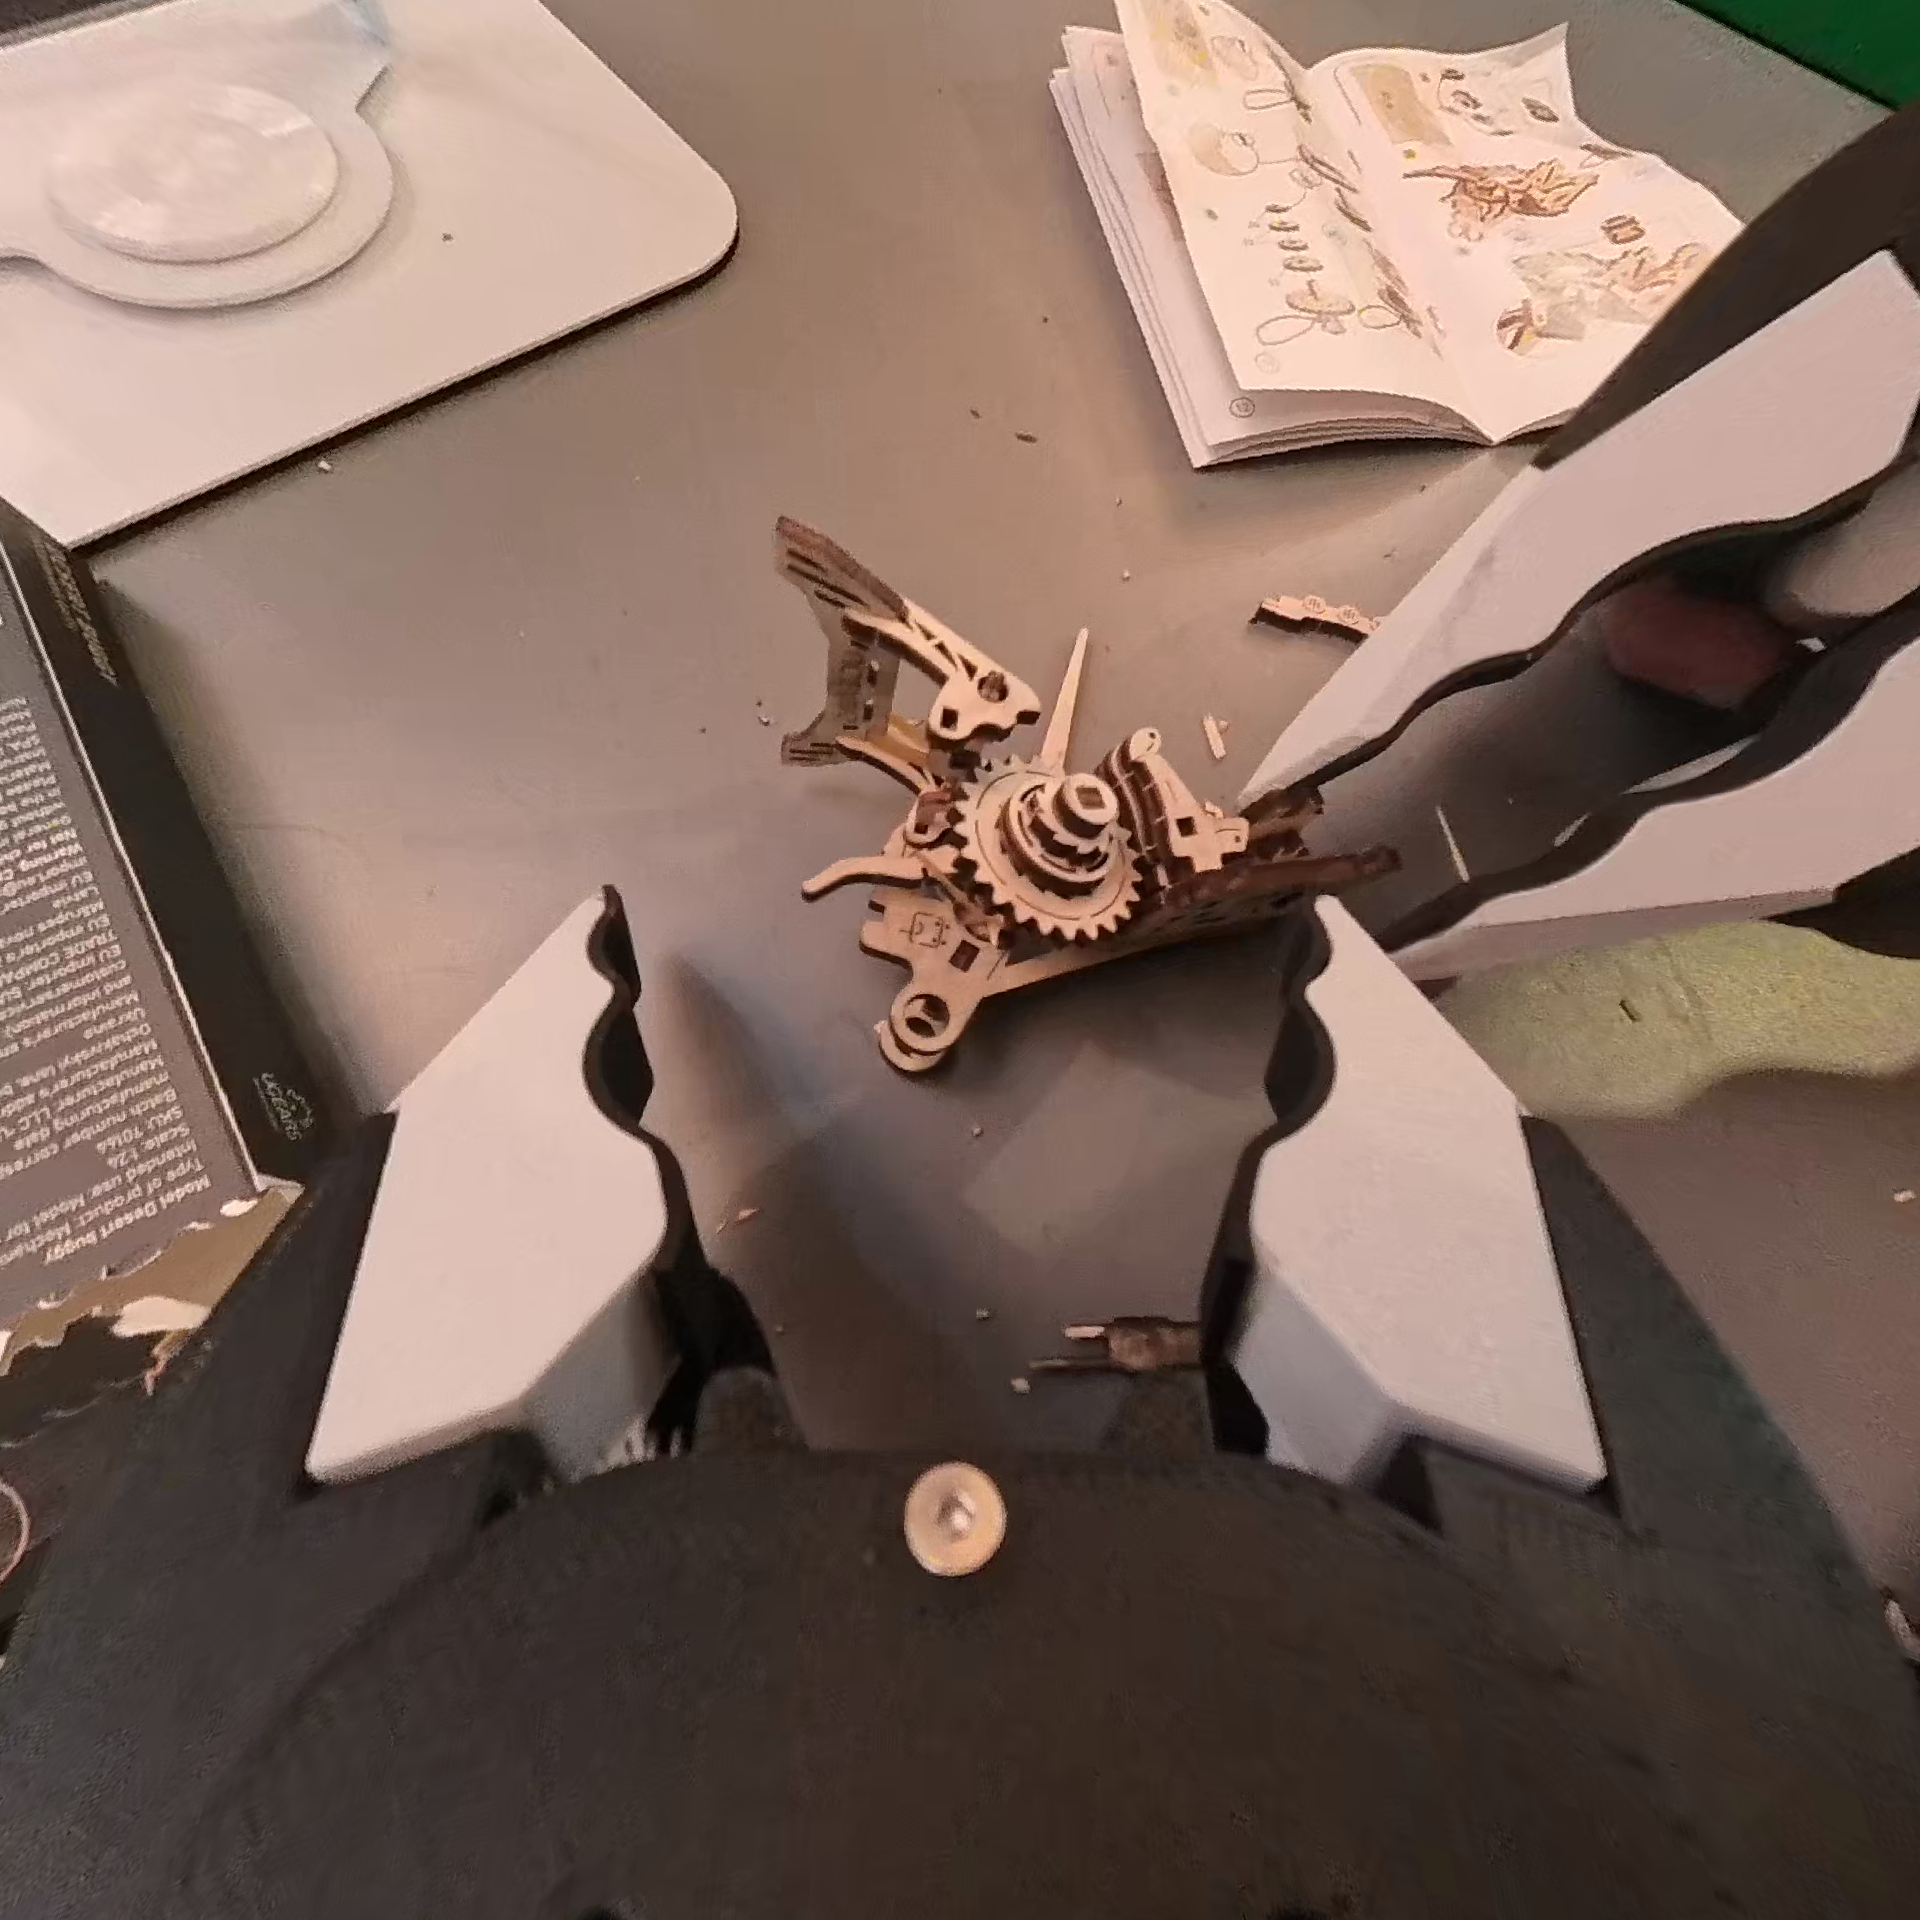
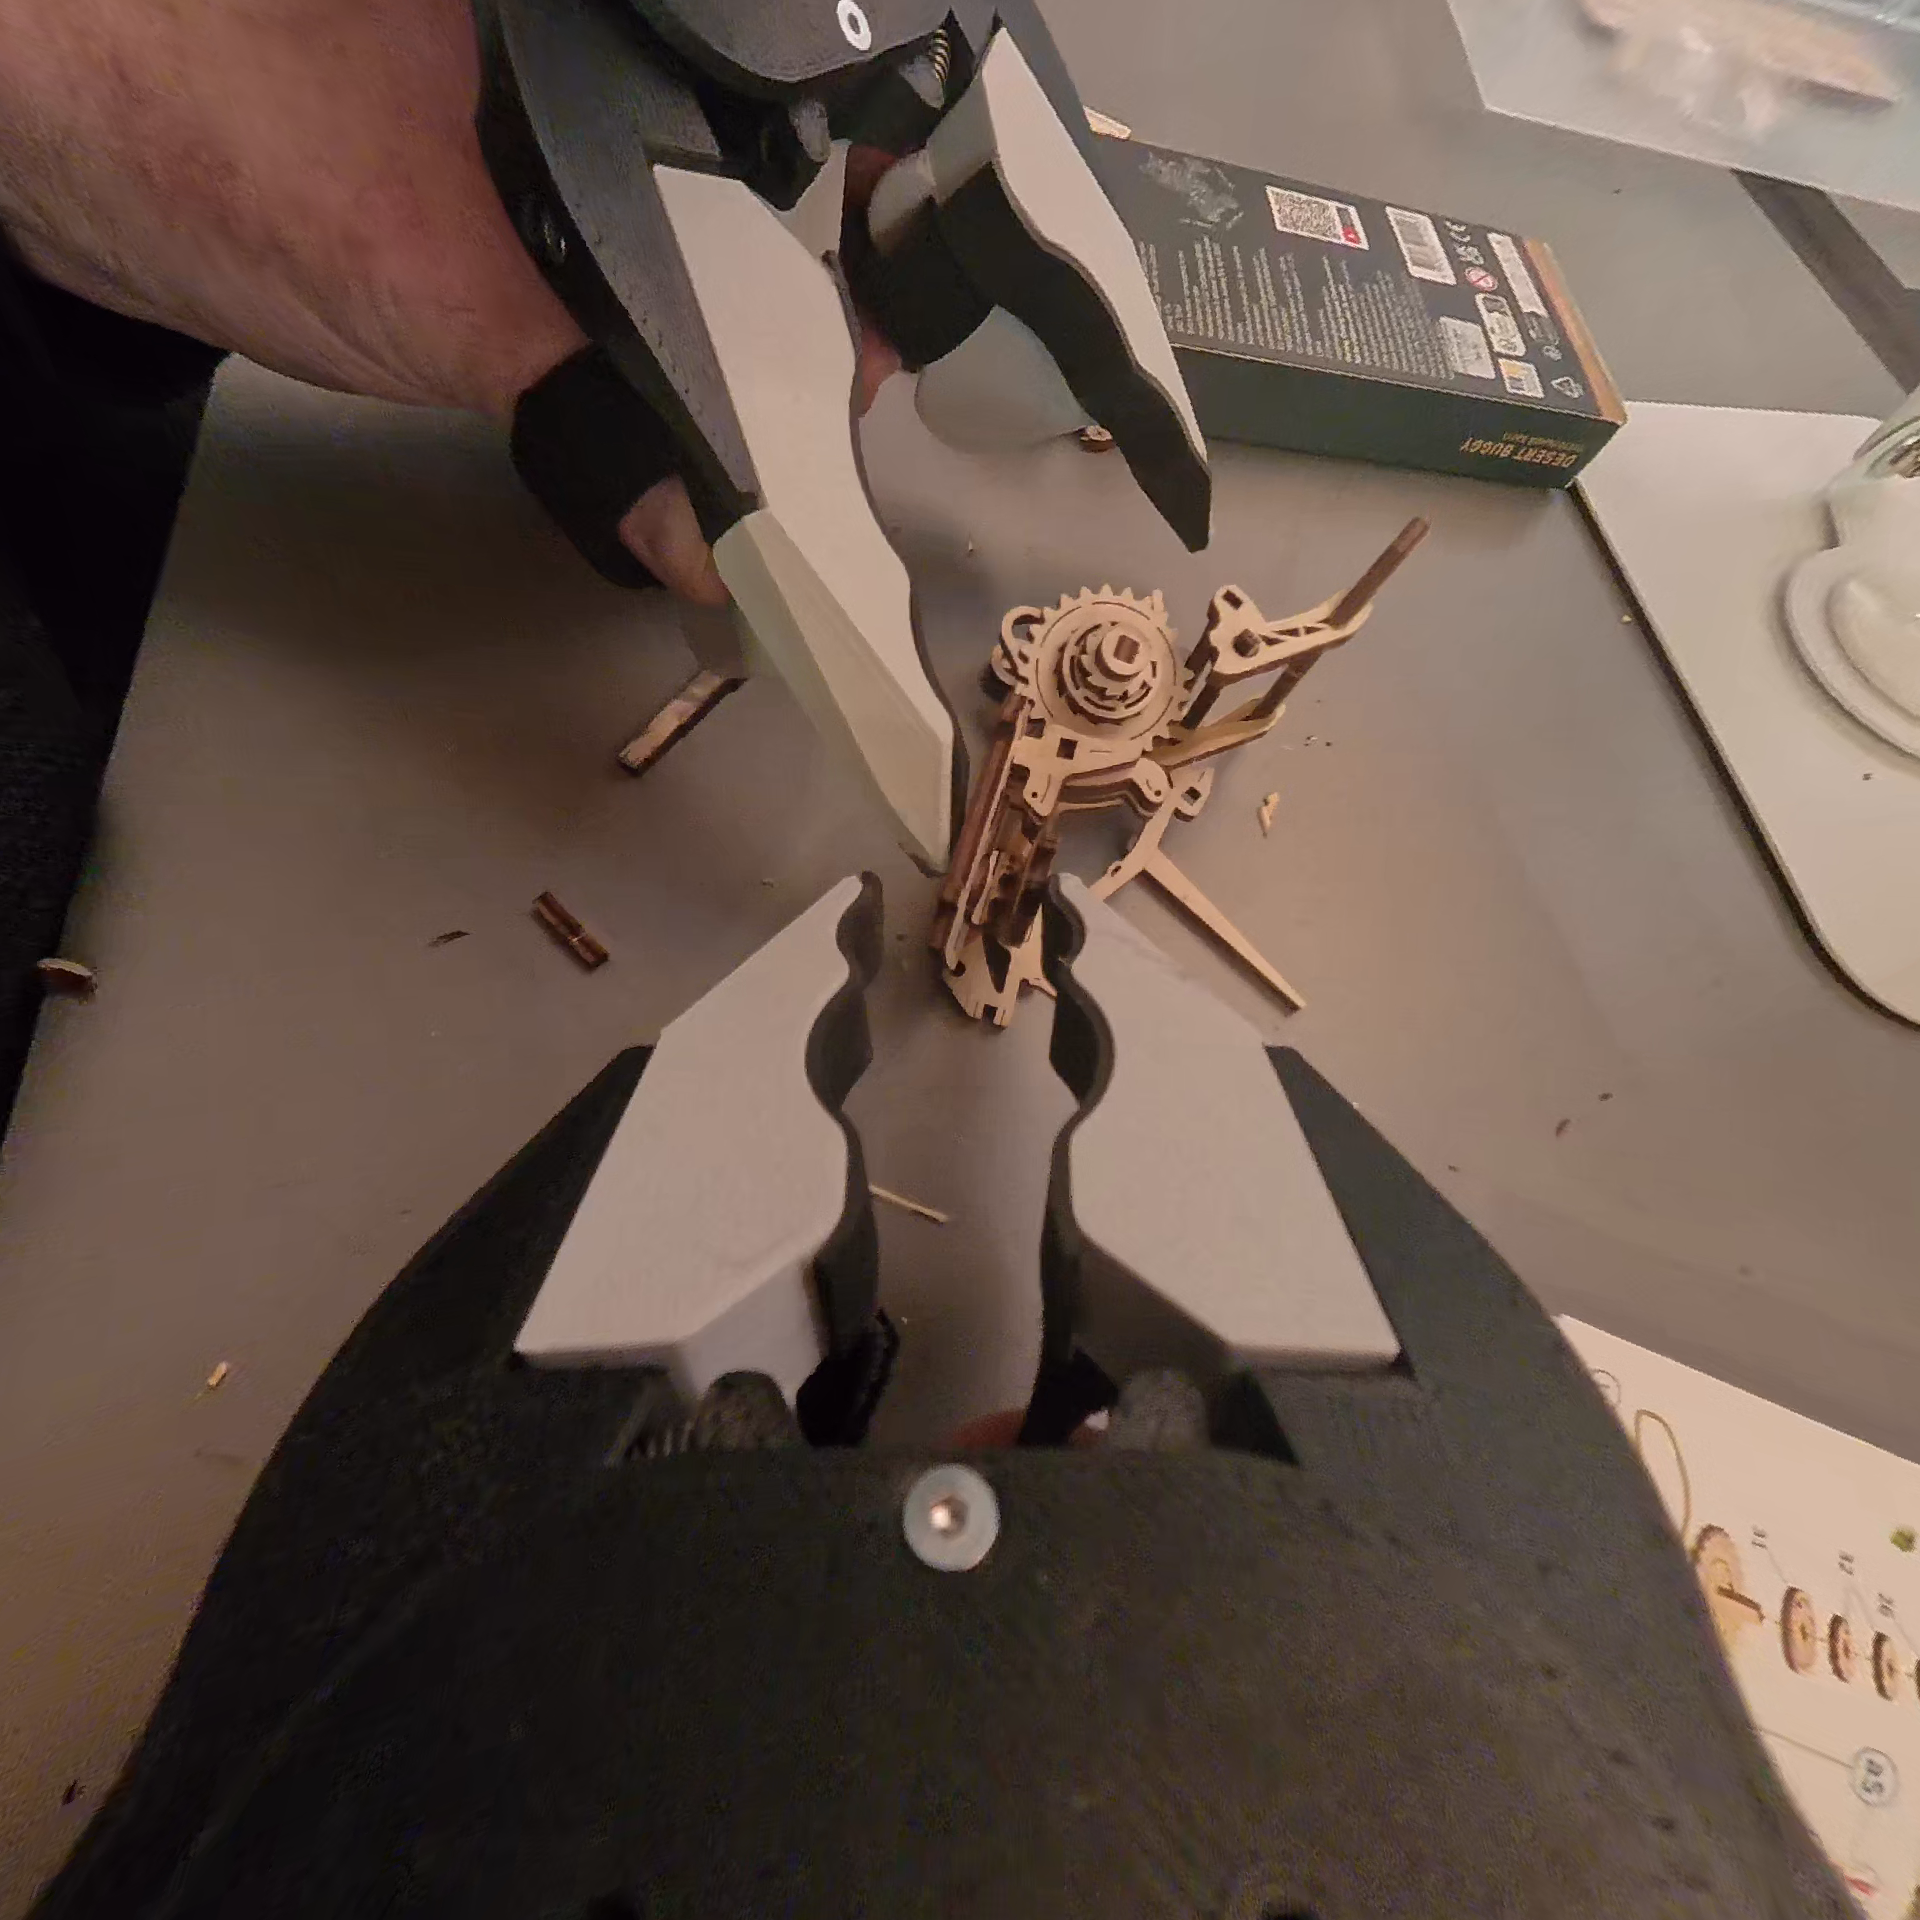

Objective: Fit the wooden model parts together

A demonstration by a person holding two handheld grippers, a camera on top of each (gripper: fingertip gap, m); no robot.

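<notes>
The wooden model (image 1: 1049, 831), a half-built assembly with a toothed gear on top and a curved frame standing out at one side, is lying near the middle of the grey tabletop (image 1: 883, 416). The right hand-held gripper (image 2: 966, 894) is closing around the narrow layered end of the model; its jaws are only a little apart, one finger is touching the wood, and I cannot tell if the grip is already firm. The left hand-held gripper (image 1: 961, 914) is hovering just beside the model with its jaws wide apart and nothing between them; in the right wrist view one of its fingers is coming down close to the same layered end. Small loose wooden pieces (image 2: 569, 930) and chips are lying around on the tabletop. An open instruction booklet (image 1: 1382, 229) is resting toward one far corner, a dark box (image 2: 1361, 322) along an edge, and a white board (image 1: 312, 239) with a clear plastic lid on it at another corner. To do this step well, I think the right one should be holding the solid layered body, not the thin frame, while the left is pressing gently and straight.
</notes>
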